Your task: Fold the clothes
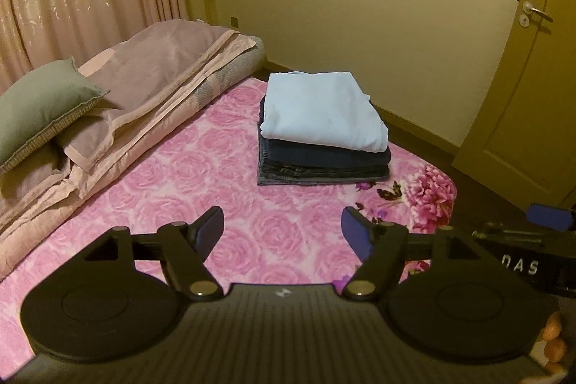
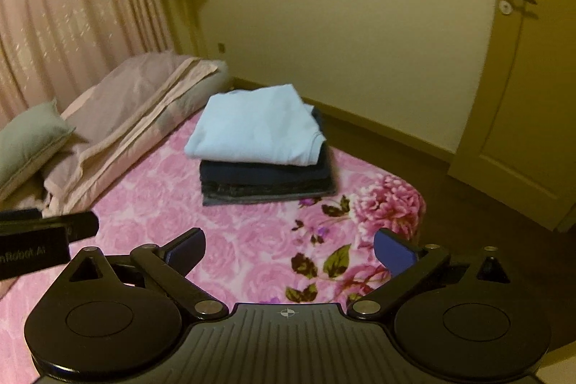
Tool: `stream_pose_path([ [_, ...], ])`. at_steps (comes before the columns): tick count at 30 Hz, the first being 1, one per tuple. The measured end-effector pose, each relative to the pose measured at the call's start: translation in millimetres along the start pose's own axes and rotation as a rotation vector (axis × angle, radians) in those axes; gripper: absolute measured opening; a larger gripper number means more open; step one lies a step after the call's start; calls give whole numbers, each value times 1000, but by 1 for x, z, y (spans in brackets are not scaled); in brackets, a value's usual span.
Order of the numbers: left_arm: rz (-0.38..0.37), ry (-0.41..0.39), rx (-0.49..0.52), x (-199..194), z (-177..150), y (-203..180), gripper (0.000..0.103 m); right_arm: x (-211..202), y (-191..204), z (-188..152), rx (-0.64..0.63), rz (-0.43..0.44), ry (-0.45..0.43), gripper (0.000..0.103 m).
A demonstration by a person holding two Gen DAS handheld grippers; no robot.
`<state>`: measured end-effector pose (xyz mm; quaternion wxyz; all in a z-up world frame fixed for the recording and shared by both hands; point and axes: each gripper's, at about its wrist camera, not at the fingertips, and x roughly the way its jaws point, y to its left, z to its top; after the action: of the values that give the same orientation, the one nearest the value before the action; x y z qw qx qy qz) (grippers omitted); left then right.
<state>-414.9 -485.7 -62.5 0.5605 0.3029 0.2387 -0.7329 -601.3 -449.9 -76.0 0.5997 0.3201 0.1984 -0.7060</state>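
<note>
A folded light blue top (image 1: 324, 110) sits on a stack of dark folded clothes (image 1: 324, 164) near the far corner of the pink flowery bed (image 1: 223, 168). The stack's sides are lined up neatly. Lots of bare blanket lies between it and the pillows (image 1: 46, 103). The left gripper (image 1: 282, 229) and the right gripper (image 2: 288, 249) hang above the bed, tipped down, both wide open and holding nothing.

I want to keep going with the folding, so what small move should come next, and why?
Probably turn away to look for another garment: both the left gripper and right gripper are open and empty, and the light blue top already lies folded on the stack.
</note>
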Motion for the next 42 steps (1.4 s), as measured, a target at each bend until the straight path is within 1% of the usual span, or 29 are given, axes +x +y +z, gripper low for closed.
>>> stream_pose_path([
  [3, -11, -8, 6, -2, -2, 0, 69, -2, -2, 3, 17, -6, -14, 102],
  [5, -16, -5, 4, 0, -1, 1, 69, -2, -4, 3, 29, 11, -15, 102],
  [9, -17, 11, 0, 8, -2, 1, 69, 6, -9, 5, 46, 34, 23, 102],
  [16, -17, 59, 11, 31, -6, -2, 69, 25, -8, 4, 29, -4, 84, 102],
  [21, -18, 95, 12, 50, -4, -5, 69, 42, -7, 3, 14, -15, 128, 102],
  [31, -13, 147, 10, 89, 10, -7, 69, 82, -11, 15, -3, -24, 211, 102],
  [42, 0, 189, -3, 133, 33, -14, 69, 127, -18, 37, -24, -10, 266, 102],
])
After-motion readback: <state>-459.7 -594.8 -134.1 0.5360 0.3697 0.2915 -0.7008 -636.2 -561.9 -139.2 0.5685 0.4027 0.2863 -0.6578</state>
